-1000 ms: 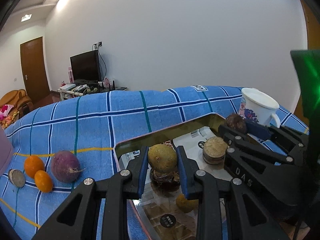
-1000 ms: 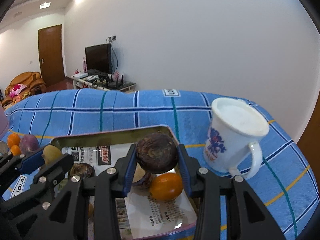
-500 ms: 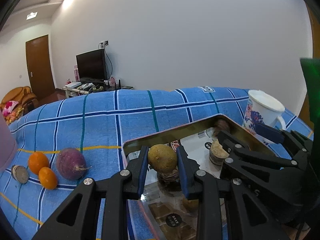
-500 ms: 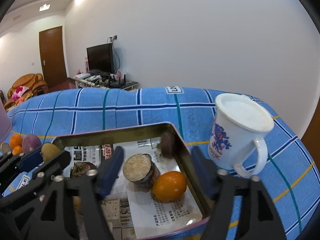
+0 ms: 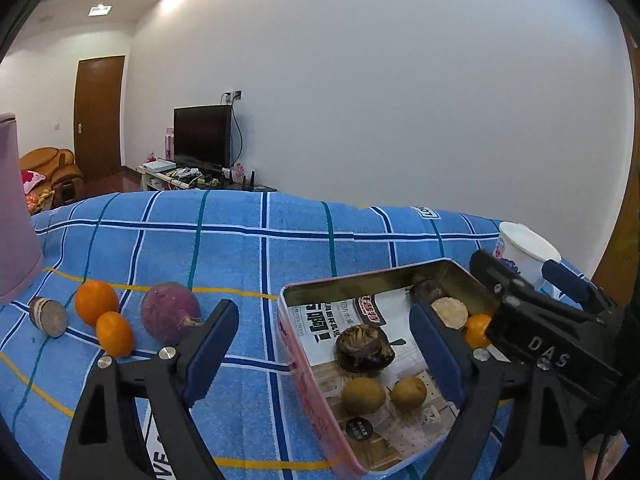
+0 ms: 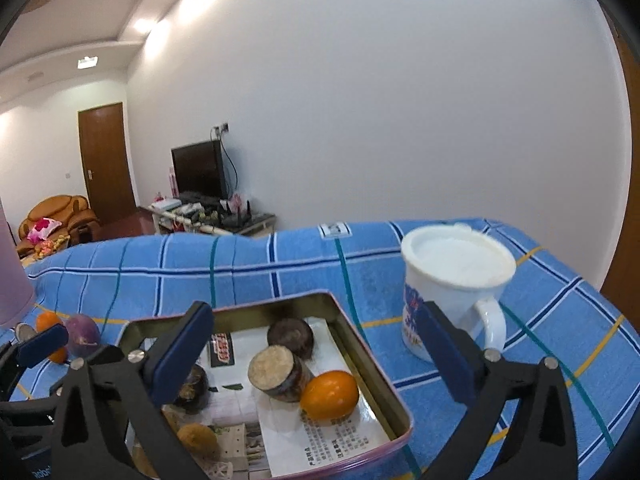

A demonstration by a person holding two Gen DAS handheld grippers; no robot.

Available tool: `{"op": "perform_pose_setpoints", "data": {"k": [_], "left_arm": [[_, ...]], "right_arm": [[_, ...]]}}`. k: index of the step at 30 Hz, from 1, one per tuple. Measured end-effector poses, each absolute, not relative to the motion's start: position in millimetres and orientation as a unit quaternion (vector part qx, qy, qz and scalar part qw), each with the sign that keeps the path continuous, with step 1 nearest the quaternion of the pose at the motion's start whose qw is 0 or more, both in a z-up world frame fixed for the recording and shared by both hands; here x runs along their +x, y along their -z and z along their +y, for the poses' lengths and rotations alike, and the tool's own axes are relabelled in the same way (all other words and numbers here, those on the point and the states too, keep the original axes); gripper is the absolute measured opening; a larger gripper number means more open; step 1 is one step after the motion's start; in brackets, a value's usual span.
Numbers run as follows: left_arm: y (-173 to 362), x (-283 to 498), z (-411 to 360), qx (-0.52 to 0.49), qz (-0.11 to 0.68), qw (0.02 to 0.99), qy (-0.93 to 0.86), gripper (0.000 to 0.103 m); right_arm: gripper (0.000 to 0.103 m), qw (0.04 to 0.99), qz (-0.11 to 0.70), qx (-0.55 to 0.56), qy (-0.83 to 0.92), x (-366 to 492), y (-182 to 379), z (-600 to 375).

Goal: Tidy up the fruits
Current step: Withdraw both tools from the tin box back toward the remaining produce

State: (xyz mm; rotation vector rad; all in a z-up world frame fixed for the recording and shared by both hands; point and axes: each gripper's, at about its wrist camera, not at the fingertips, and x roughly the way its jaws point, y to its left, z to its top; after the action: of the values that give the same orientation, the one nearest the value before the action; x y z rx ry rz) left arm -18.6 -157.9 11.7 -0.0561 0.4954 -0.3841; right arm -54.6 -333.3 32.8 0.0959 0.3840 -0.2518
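Observation:
A metal tin [image 5: 360,280] [image 6: 384,380] lined with printed paper sits on the blue checked cloth. It holds two yellow-brown fruits [image 5: 363,395], a dark brown fruit [image 5: 362,347], a cut-topped piece [image 6: 276,372], a dark round fruit [image 6: 291,337] and an orange [image 6: 329,395]. My left gripper [image 5: 324,360] is open and empty above the tin's left rim. My right gripper [image 6: 316,360] is open and empty above the tin. Left of the tin lie two oranges [image 5: 96,302], a purple fruit [image 5: 171,317] and a cut piece [image 5: 50,317].
A white mug [image 6: 452,288] with a blue print stands right of the tin, close to my right gripper's right finger. A lilac container [image 5: 16,216] stands at the far left. A white wall, a TV and a door lie beyond the cloth.
Both grippers have opened and pulled back upward. The left one released a yellow-brown fruit into the tin; the right one had released its dark round fruit into the tin's far end half a second earlier.

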Motion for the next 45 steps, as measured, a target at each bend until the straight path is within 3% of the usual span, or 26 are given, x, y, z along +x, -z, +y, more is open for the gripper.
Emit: {"op": "perform_pose_setpoints", "data": {"k": [8,20,24,34,39,45], "left_arm": [[-25.1,-22.8,-119.3,-0.063,0.197,0.972,0.114,0.088],[-28.7,-38.9,-113.2,0.017,0.102,0.995,0.000,0.089],[-26.9,-42.7,-113.9,0.030,0.089,0.996,-0.006,0.095],[-27.9,-56.3,-110.4,0.042,0.059,0.997,-0.023,0.096],[-27.0,-57.4,-116.0,0.058,0.065,0.996,-0.015,0.096],[-27.1,-56.0,-113.8,0.056,0.077,0.995,-0.006,0.096]], "right_arm": [[0.103,0.981,0.134,0.042,0.133,-70.3,-42.7,-326.5],[0.103,0.990,0.041,0.025,0.136,-95.8,-53.7,-306.4],[0.103,0.988,0.039,0.016,0.146,-94.8,-52.5,-303.3],[0.103,0.979,0.006,0.019,0.202,-121.9,-53.5,-300.5],[0.103,0.975,-0.011,0.079,0.207,-141.3,-53.2,-319.0],[0.103,0.960,0.059,0.166,0.216,-137.7,-42.5,-336.9]]}}
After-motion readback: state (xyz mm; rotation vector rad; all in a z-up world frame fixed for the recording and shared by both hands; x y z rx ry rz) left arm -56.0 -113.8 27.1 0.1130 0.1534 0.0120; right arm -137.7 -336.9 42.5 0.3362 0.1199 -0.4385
